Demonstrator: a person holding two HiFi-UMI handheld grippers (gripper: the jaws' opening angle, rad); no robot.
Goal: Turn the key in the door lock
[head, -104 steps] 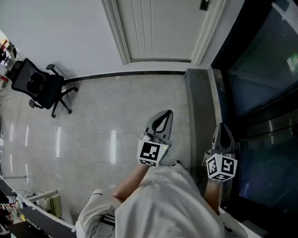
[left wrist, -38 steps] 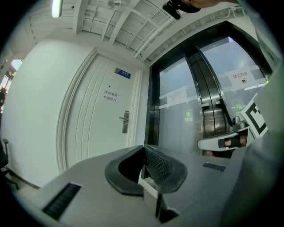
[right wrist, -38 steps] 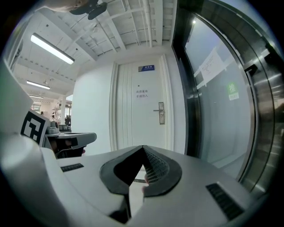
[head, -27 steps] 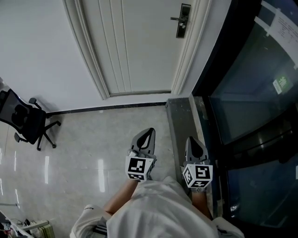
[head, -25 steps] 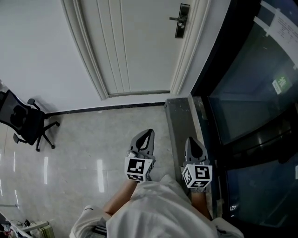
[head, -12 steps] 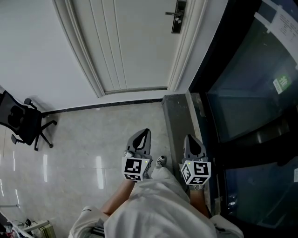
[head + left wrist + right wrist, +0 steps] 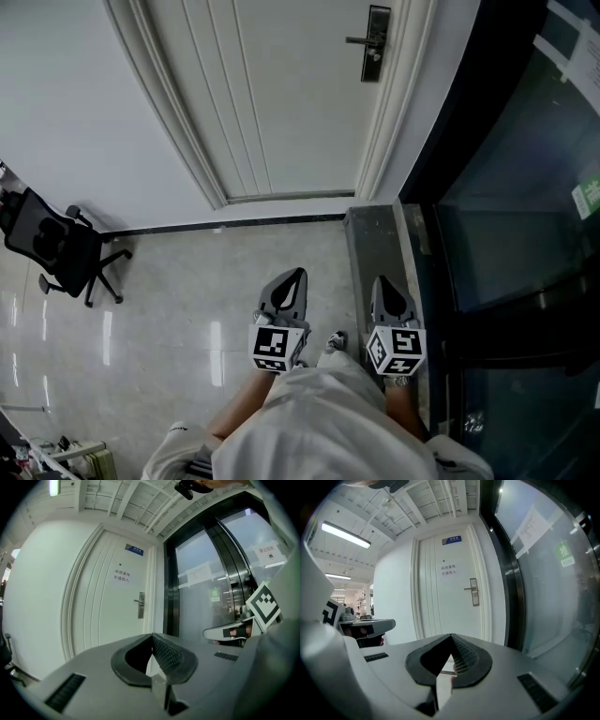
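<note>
The white door (image 7: 281, 94) stands closed ahead, several steps away. Its dark lock plate with a lever handle (image 7: 375, 44) is near the door's right edge and also shows in the left gripper view (image 7: 141, 605) and the right gripper view (image 7: 474, 591). No key can be made out at this distance. My left gripper (image 7: 291, 279) and right gripper (image 7: 385, 284) are held side by side in front of the person's body, pointing at the door. Both are shut with nothing between the jaws (image 7: 152, 637) (image 7: 451, 637).
A black office chair (image 7: 56, 246) stands at the left by the white wall. A dark glass wall (image 7: 525, 187) runs along the right, with a dark stone strip (image 7: 375, 244) at its foot. Glossy tiled floor (image 7: 187, 300) lies between me and the door.
The person has stepped toward the door: a shoe now shows between the grippers, and the floor and chair have shifted in view. Both grippers stay shut and side by side.
</note>
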